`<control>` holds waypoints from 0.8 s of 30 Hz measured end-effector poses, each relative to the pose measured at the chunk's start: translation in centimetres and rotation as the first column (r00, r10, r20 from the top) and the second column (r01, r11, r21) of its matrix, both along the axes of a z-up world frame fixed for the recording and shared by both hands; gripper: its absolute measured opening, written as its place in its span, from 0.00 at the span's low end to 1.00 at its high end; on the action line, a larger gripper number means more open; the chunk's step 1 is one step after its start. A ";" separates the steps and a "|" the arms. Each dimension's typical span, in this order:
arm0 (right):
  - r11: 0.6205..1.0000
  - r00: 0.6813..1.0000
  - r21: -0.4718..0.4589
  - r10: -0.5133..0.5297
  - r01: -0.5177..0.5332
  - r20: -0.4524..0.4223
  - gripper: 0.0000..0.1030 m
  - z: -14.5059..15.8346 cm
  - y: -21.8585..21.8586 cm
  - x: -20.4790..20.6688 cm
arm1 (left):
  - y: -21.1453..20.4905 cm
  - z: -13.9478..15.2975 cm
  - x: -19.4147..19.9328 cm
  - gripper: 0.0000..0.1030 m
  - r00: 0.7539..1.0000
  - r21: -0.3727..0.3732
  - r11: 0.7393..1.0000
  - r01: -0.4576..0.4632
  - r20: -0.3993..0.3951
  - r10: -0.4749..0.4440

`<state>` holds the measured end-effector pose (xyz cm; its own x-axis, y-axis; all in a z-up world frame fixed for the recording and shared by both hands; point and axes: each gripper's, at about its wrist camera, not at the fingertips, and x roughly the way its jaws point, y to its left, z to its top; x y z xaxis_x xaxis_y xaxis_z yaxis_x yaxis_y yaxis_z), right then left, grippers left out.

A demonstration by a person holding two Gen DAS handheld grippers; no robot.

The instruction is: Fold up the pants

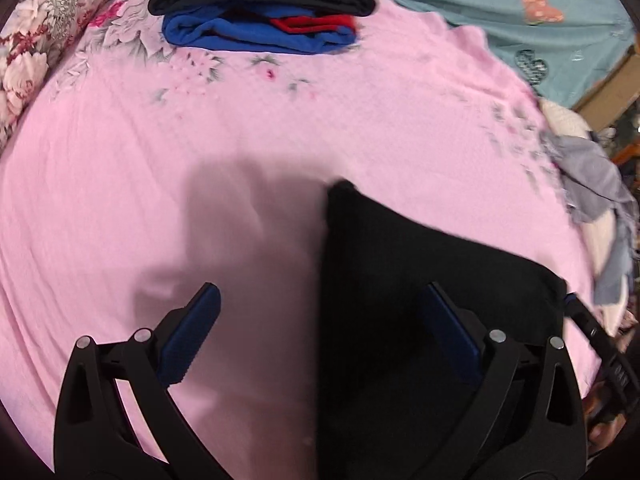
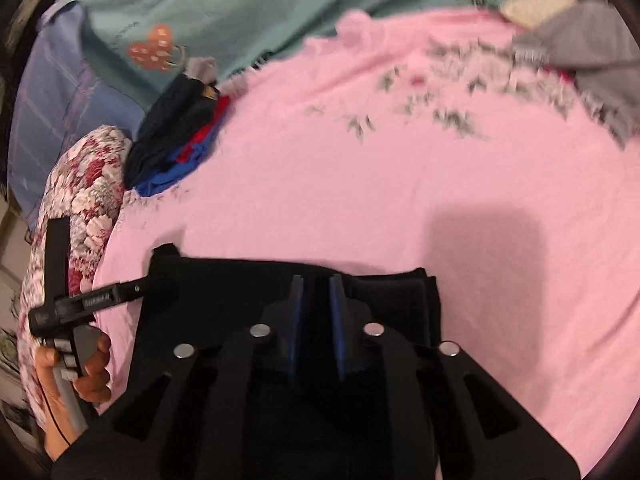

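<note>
Right at the near edge of the pink sheet [image 2: 360, 200], the black pants [image 2: 240, 292] sit as a folded bundle with the right gripper [image 2: 318, 300] pinched down on their thick layered edge, while the left gripper [image 1: 320, 320] has its blue pads spread wide apart, one over bare sheet and one over the dark cloth, gripping nothing. So honestly the whole bundle seems to hang on that one pinch, and if a layer slips out the fold probably flops open or goes crooked. Farther back on the sheet there's a stack of folded clothes [image 1: 260, 8] next to the floral pillow [image 1: 36, 40], and a sloppy drop there could knock it over.
</note>
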<state>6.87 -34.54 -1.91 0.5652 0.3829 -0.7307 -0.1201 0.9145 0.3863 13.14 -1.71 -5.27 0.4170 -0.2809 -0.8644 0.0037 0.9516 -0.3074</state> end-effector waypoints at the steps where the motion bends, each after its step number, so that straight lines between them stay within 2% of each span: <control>1: 0.999 0.999 0.022 0.040 -0.040 0.017 0.24 0.6 0.3 -1.3 | -0.3 0.5 -1.5 0.98 0.999 -0.021 0.999 0.026 0.021 -0.026; 2: 0.989 0.993 0.092 0.114 -0.116 0.026 0.29 1.2 0.8 -2.8 | -0.6 0.5 -2.8 0.98 0.998 -0.027 0.998 0.052 0.040 -0.051; 3: 0.975 0.984 0.139 0.173 -0.175 0.027 0.46 1.2 1.1 -4.0 | -1.0 0.3 -4.1 0.98 0.996 -0.012 0.997 0.077 0.041 -0.076; 5: 0.965 0.973 0.135 0.229 -0.224 -0.028 0.57 0.5 2.1 -5.5 | -2.3 -1.0 -5.9 0.98 0.992 0.093 0.988 0.124 -0.002 -0.124; 6: 0.962 0.963 0.117 0.256 -0.246 -0.081 0.57 -0.5 2.3 -6.1 | -2.6 -1.7 -6.6 0.98 0.991 0.139 0.981 0.137 -0.015 -0.136; 7: 0.962 0.957 0.091 0.267 -0.258 -0.109 0.57 -1.3 2.5 -6.7 | -2.4 -2.1 -7.4 0.98 0.991 0.145 0.981 0.132 0.011 -0.135; 9: 0.958 0.957 0.065 0.282 -0.278 -0.070 0.57 -1.5 2.0 -8.4 | -1.4 -1.8 -8.2 0.98 0.995 0.133 0.986 0.101 0.008 -0.103; 12: 0.981 0.981 0.038 0.193 -0.192 -0.027 0.58 0.1 0.8 -9.8 | -0.5 -0.9 -8.8 0.98 0.998 0.065 0.996 0.059 -0.022 -0.058; 14: 0.977 0.978 0.042 0.208 -0.209 0.020 0.58 1.0 1.2 -10.6 | -1.3 -0.5 -9.6 0.98 0.994 0.038 0.993 0.109 -0.015 -0.109; 16: 0.951 0.956 0.105 0.294 -0.292 0.000 0.59 0.9 2.7 -10.8 | -3.0 -1.3 -10.3 0.98 0.985 0.092 0.981 0.169 -0.039 -0.166; 18: 0.939 0.941 0.085 0.337 -0.334 -0.032 0.60 0.0 4.3 -10.6 | -3.6 -1.9 -11.0 0.98 0.981 0.157 0.968 0.194 -0.017 -0.194; 20: 0.942 0.939 0.004 0.336 -0.337 -0.078 0.61 -1.3 5.1 -10.2 | -3.1 -1.9 -11.1 0.98 0.984 0.161 0.970 0.181 -0.026 -0.179; 22: 0.943 0.941 0.006 0.332 -0.332 -0.064 0.60 -1.3 4.3 -10.3 | -2.4 -1.7 -10.9 0.98 0.986 0.141 0.976 0.164 -0.058 -0.157; 24: 0.943 0.943 -0.043 0.326 -0.329 -0.066 0.60 -0.6 3.5 -10.6 | -1.8 -1.5 -10.5 0.98 0.988 0.137 0.980 0.145 -0.072 -0.136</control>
